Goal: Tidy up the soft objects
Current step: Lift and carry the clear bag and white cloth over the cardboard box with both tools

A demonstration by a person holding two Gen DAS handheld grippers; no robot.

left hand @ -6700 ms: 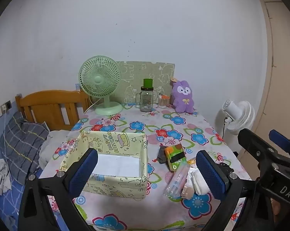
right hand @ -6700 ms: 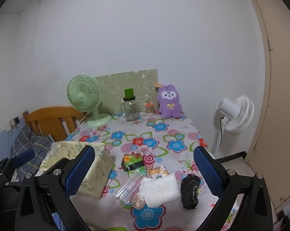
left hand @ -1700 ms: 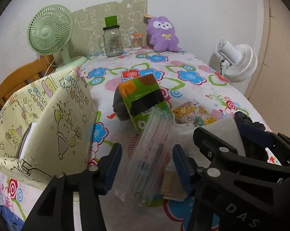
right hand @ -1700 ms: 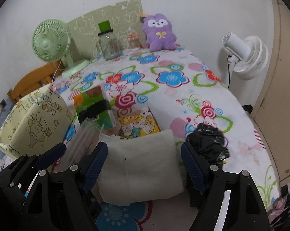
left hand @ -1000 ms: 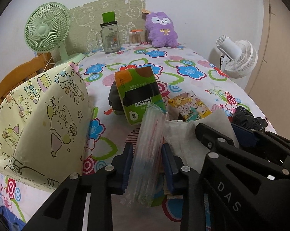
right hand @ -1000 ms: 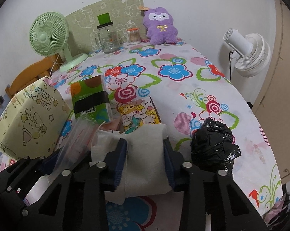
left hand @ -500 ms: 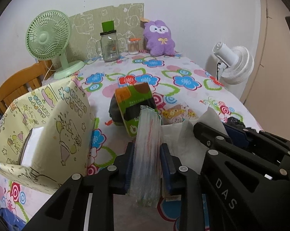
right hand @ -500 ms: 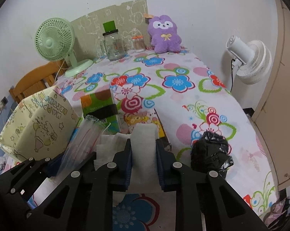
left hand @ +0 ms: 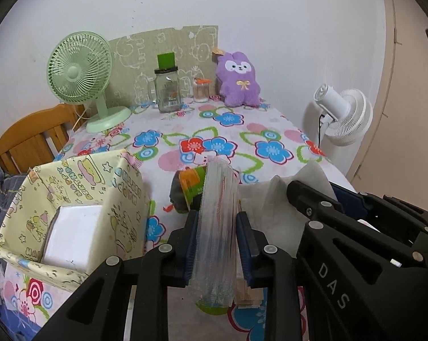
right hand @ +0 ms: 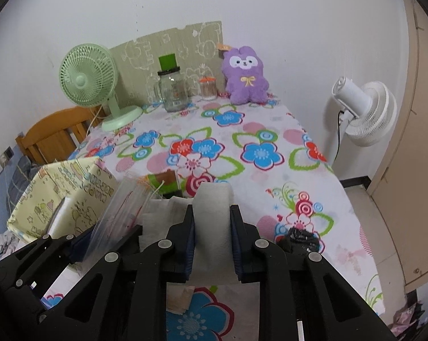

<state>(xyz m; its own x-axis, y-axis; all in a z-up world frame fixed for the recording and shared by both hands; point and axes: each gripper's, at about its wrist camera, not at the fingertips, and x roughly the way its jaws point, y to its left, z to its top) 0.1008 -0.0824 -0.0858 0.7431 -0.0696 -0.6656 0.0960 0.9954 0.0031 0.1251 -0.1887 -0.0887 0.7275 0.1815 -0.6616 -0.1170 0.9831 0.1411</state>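
Clear pkt [left hand: 218, 227] raised; box [left hand: 128, 187] w/ white block [left hand: 71, 233]

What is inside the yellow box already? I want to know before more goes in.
The yellow box holds a flat white block lying against its near-left side. The box's front wall hides whatever lies under or beside the block on the floor.

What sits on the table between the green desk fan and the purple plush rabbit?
In both wrist views, a clear glass jar with a green topper and a small orange-lidded cotton swab container stand between green fan and purple plush.
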